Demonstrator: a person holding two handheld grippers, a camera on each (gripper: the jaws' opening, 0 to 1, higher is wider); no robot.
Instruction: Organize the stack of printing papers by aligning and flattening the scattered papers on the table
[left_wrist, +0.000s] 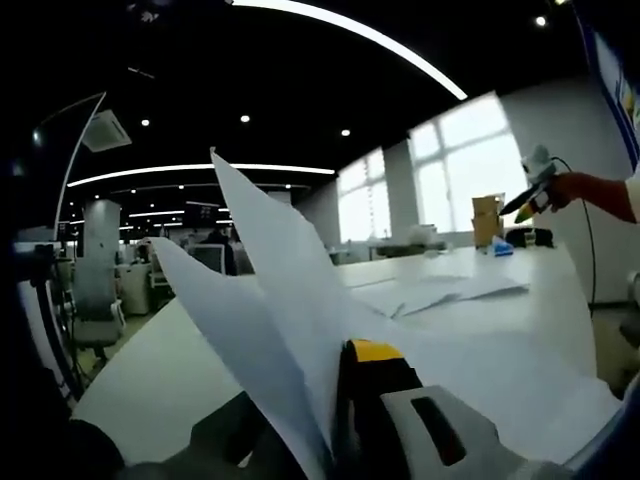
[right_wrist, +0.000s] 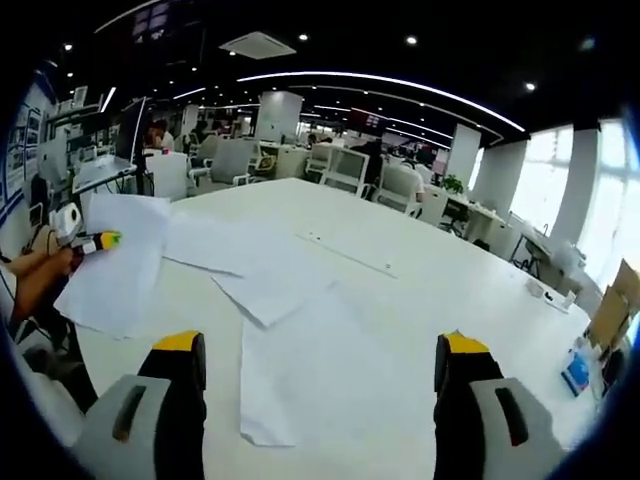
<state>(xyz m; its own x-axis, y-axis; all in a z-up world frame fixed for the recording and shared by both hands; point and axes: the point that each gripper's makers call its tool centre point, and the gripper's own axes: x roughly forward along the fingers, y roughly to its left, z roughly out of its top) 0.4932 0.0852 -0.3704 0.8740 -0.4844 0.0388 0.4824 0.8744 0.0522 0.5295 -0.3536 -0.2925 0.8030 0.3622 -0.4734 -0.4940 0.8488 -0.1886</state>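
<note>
My left gripper (left_wrist: 340, 378) is shut on a few white sheets (left_wrist: 270, 300), which stand up and fan out in front of its camera above the white table (left_wrist: 160, 370). In the right gripper view the same gripper (right_wrist: 95, 242) shows at the far left, a hand on it, with the held sheets (right_wrist: 125, 265) hanging over the table edge. My right gripper (right_wrist: 322, 350) is open wide above a loose sheet (right_wrist: 290, 385) lying flat. More scattered sheets (right_wrist: 265, 280) overlap just beyond it. From the left gripper view, the right gripper (left_wrist: 530, 195) hovers at the far right over the loose papers (left_wrist: 440, 290).
A cardboard box (right_wrist: 610, 315) and a small blue item (right_wrist: 575, 370) sit near the table's far right edge; the box (left_wrist: 487, 218) also stands by the windows. Office chairs (right_wrist: 345, 170) and desks line the far side. A chair (left_wrist: 95, 300) stands at the left.
</note>
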